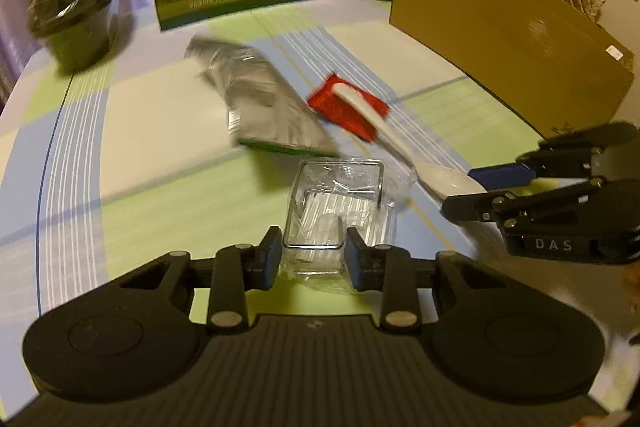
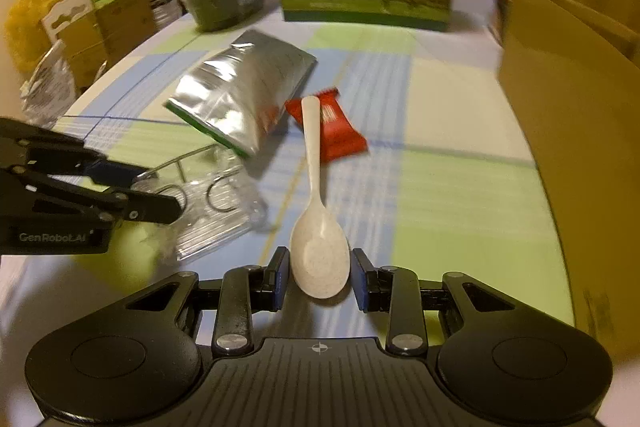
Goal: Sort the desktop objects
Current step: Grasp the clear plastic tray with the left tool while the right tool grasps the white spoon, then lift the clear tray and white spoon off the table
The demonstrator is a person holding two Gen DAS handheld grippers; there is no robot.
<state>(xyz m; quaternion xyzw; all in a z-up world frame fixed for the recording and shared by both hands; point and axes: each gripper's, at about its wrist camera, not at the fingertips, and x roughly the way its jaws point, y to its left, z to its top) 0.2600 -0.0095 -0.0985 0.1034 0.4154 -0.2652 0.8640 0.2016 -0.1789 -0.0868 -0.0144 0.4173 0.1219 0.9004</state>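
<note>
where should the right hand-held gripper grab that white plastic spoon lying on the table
Grip the white plastic spoon across its bowl, coming in low from the bowl end. The bowl already sits between the open fingers of the right hand-held gripper, while the thin handle lies flat and its tip rests on the red snack packet.

Two hand-held tools work low over the surface, angled toward each other. The left tool [image 1: 313, 251] holds its blue-padded fingers [image 1: 271, 254] parted, a narrow gap on either side of what lies between them. The right tool [image 2: 320, 277] sits likewise, fingers [image 2: 359, 277] spread wide and not closed; seen from the left wrist, it reaches in from the right, tips pointing left.
</note>
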